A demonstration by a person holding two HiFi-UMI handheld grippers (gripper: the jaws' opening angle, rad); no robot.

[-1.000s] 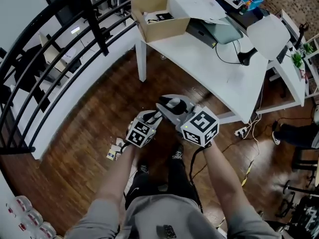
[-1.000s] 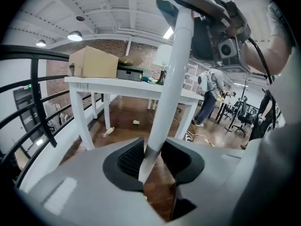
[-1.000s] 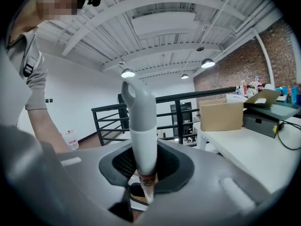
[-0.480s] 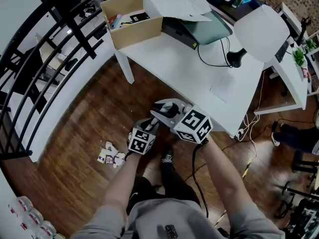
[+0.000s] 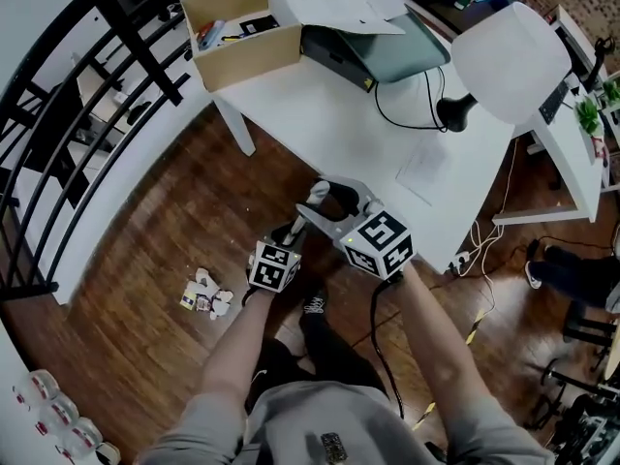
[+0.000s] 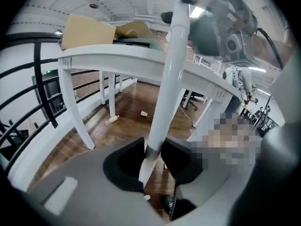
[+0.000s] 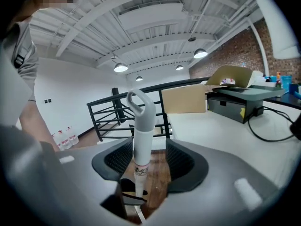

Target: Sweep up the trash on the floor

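Note:
A long white broom handle [image 6: 164, 88] runs up between both grippers. My left gripper [image 6: 153, 159] is shut on its lower part, both pads against the pole. Higher up, my right gripper [image 7: 148, 161] has just been opening. The handle's grey looped top [image 7: 142, 121] stands between its jaws, near the left pad, with a gap on the right. In the head view the left gripper [image 5: 291, 232] and right gripper [image 5: 329, 197] are close together by the table's front edge. A pile of crumpled trash [image 5: 205, 295] lies on the wooden floor to the left of them.
The white table [image 5: 329, 114] stands just ahead with a cardboard box [image 5: 242, 27], a grey machine [image 5: 383, 51] and a white lamp [image 5: 511, 51] on it. A black railing [image 5: 58, 134] runs along the left. Cables [image 5: 480, 250] trail at right. A cup [image 6: 143, 113] lies under the table.
Both grippers and the handle have moved toward the table's front edge and slightly down. The trash pile now lies a little further to the left of the left gripper.

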